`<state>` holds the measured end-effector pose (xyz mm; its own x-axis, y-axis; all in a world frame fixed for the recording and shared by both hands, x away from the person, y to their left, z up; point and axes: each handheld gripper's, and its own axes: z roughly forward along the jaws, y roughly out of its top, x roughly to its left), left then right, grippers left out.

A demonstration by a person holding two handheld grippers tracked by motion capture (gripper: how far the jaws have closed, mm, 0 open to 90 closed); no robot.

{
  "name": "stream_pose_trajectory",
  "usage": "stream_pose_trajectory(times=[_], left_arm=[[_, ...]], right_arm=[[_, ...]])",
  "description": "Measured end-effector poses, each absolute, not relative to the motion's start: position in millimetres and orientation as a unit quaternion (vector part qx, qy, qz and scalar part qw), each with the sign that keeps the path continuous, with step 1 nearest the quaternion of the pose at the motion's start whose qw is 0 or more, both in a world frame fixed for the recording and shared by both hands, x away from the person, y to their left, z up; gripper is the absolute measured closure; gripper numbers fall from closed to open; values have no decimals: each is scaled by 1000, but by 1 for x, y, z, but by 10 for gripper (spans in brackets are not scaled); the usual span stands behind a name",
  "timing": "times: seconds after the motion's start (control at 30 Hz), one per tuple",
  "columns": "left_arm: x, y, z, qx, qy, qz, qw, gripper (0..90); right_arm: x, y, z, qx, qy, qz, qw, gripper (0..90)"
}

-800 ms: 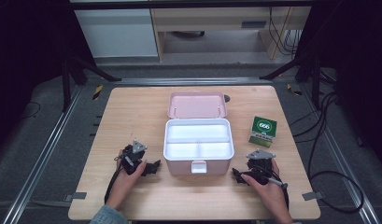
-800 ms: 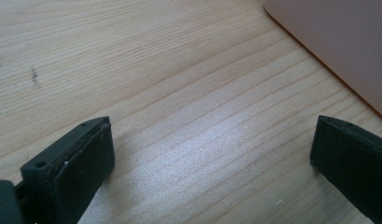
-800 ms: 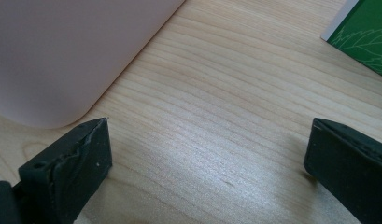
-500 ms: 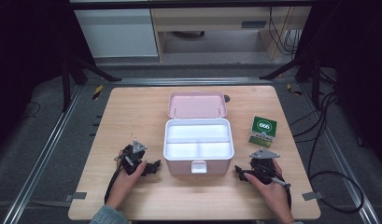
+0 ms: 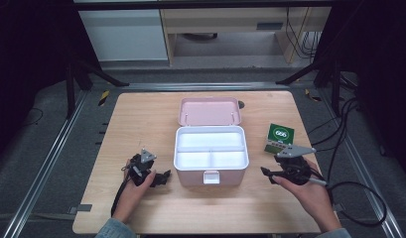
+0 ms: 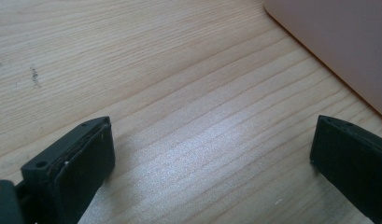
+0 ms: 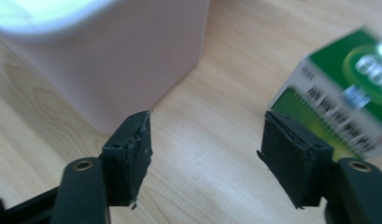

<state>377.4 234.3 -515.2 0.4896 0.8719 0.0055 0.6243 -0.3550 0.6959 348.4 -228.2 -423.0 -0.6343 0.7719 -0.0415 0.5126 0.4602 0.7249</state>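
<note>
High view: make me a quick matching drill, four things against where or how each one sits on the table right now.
Things:
1. pink plastic storage box with white compartments
2. pink box lid
3. green and white carton
4. left gripper

Places or states:
A. lying flat just behind the box
B. open, empty, beside the box's left side
C. at the table's centre, uncovered, compartments empty
D. standing to the right of the box, ahead of the right gripper

Pairs: 1-C, 2-A, 3-D, 4-B
</note>
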Motion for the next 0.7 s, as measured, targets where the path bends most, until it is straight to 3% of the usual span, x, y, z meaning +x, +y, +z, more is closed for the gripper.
stream_pose_trajectory(times=[0.33, 0.7], left_arm=[[377, 234, -515, 801, 467, 192, 323, 0], [377, 234, -515, 801, 466, 192, 323, 0]], right_arm=[[371, -220, -338, 313, 865, 345, 185, 526], [404, -167, -301, 235, 898, 335, 160, 608]])
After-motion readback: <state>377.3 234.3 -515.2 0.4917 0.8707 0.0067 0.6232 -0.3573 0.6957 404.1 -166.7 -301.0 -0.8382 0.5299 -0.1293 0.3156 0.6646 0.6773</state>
